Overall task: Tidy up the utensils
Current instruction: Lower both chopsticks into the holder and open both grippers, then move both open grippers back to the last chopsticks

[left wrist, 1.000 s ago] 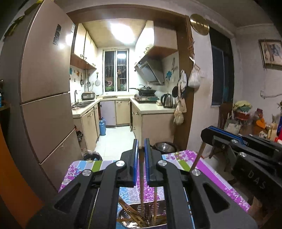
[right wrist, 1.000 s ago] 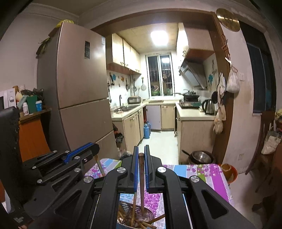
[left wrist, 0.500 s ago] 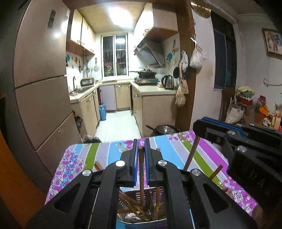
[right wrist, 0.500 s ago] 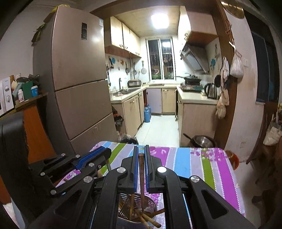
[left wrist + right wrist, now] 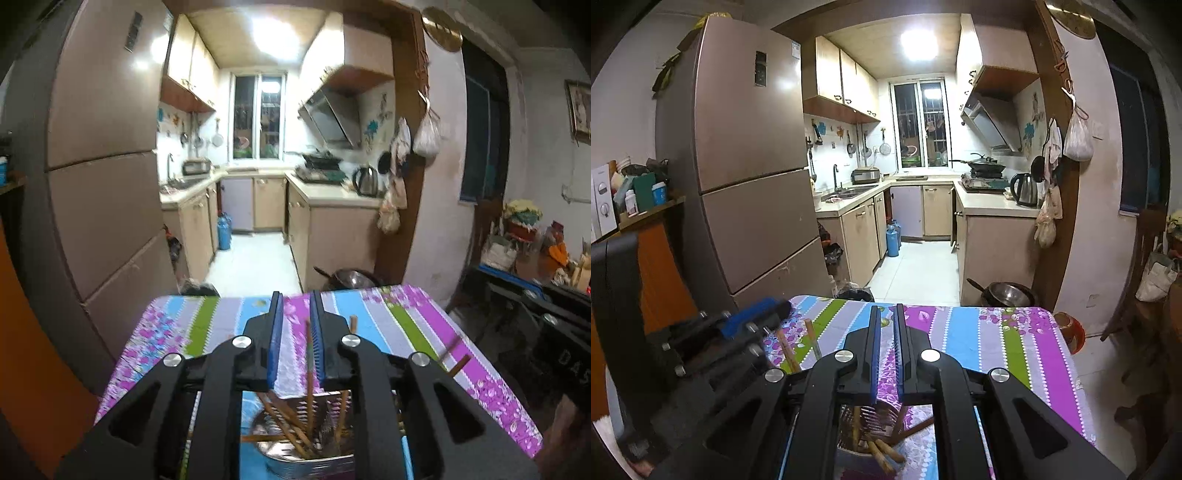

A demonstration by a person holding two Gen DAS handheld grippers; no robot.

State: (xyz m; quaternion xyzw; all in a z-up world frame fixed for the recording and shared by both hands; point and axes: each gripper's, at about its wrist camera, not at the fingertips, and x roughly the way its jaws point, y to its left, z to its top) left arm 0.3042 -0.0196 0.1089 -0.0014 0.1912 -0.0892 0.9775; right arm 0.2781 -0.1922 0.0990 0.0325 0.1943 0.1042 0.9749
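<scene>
The left claw (image 5: 295,332) has just been opening around an upright chopstick (image 5: 308,369) standing in the metal holder (image 5: 295,454) directly below on the bench (image 5: 406,314), while the nearly closed right claw (image 5: 886,347) hangs empty above the same holder.

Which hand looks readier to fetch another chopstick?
Probably left: the left fingers have just been opening, with a chopstick loose between them, dropping into the holder; the right fingers look shut.
</scene>
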